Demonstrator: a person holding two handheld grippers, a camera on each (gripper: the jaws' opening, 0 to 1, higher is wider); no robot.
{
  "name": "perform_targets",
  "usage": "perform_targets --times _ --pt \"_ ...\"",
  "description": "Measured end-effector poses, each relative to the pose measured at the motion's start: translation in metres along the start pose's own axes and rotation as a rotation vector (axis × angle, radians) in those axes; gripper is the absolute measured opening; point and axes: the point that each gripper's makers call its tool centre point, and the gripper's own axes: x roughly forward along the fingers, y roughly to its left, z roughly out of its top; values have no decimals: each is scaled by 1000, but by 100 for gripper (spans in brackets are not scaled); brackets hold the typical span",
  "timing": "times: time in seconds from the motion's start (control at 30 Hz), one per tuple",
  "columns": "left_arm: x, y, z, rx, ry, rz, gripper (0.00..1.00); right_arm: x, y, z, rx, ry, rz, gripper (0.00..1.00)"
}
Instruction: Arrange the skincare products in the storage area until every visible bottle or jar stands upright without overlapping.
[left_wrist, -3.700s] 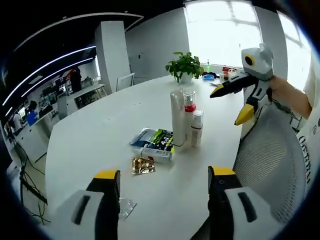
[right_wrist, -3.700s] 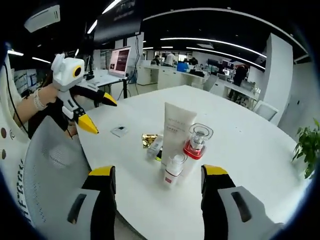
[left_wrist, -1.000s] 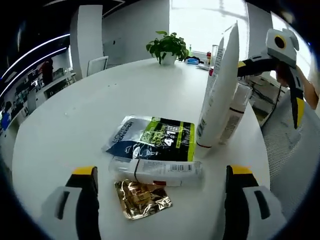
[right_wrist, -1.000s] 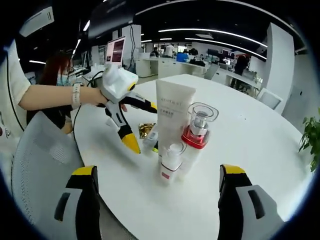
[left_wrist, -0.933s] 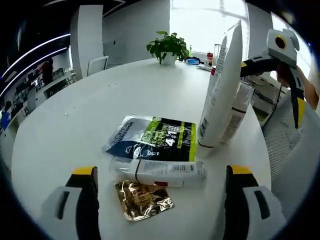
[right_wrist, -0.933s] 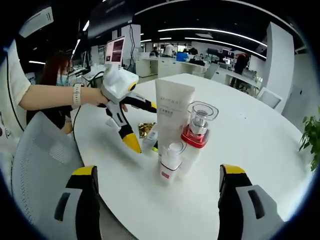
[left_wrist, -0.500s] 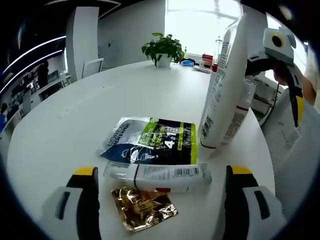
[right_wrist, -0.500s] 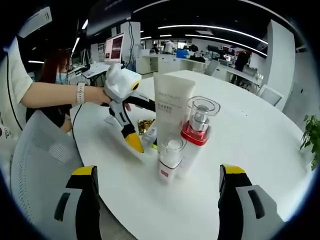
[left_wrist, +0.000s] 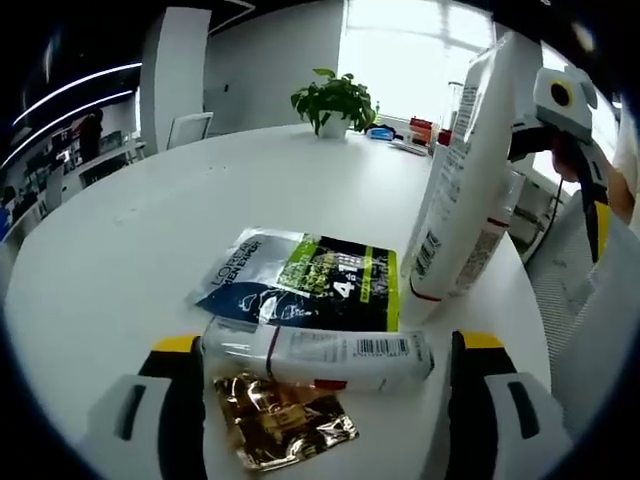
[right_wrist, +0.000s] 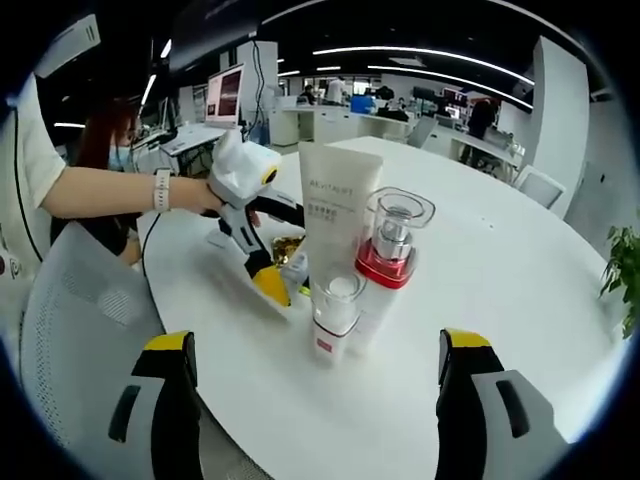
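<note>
White lying plastic tube (left_wrist: 315, 353) rested between the spread yellow-tipped jaws of the low left gripper (left_wrist: 320, 400); right gripper (right_wrist: 312, 400) hovered open before the upright white tube (right_wrist: 335, 225).

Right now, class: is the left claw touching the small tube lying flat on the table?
Apart. In the left gripper view the lying tube rests between the open left claw, with white table showing between its cap end and the right-hand jaw.
</note>
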Motion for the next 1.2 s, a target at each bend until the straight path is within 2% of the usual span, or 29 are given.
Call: perform_targets --times 0.3,0.5,0.97,1.2 --pt "0 6 3 -8 -23 5 89 1 0 0 1 4 1 100" --pt "-2 4 0 24 -11 12 88 0 0 -1 5 1 2 100" --pt "-5 7 2 13 -22 50 87 0 8 -11 55 -8 19 100" --pt "-13 3 8 14 -51 60 87 5 15 -19 82 10 16 100"
